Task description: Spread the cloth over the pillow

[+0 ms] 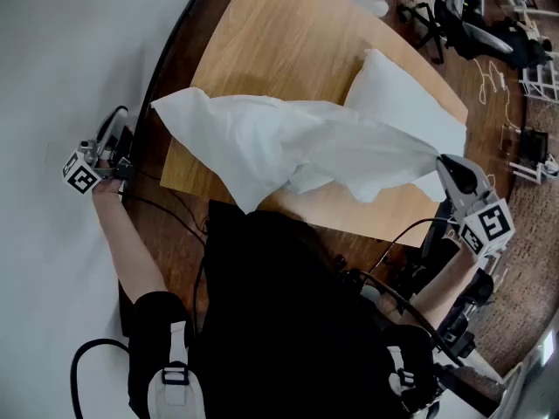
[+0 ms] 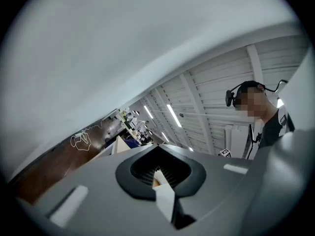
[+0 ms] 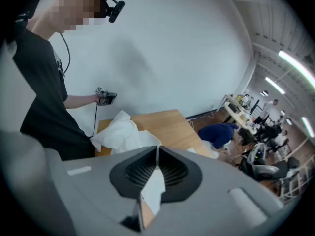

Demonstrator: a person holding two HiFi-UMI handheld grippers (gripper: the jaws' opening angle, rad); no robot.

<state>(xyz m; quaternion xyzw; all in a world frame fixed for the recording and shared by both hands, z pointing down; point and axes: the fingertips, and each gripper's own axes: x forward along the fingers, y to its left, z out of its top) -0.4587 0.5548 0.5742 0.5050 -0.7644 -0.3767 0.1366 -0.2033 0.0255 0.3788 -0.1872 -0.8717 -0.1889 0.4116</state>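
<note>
A white cloth (image 1: 288, 147) hangs crumpled above the wooden table (image 1: 288, 42), stretched between my two grippers. Its right part drapes over the near end of a white pillow (image 1: 397, 94) lying at the table's right. My left gripper (image 1: 122, 151) is out past the table's left edge, beside the cloth's left corner. In the left gripper view its jaws (image 2: 160, 173) are shut on a sliver of white cloth (image 2: 165, 195). My right gripper (image 1: 444, 166) holds the cloth's right corner near the pillow, jaws (image 3: 156, 154) shut on the cloth (image 3: 155, 188).
A white wall (image 1: 61, 59) runs close along the left, with black cables on the brown floor (image 1: 175, 216) between it and the table. Chairs and gear (image 1: 480, 24) crowd the far right. A person in blue (image 3: 216, 132) bends down beyond the table.
</note>
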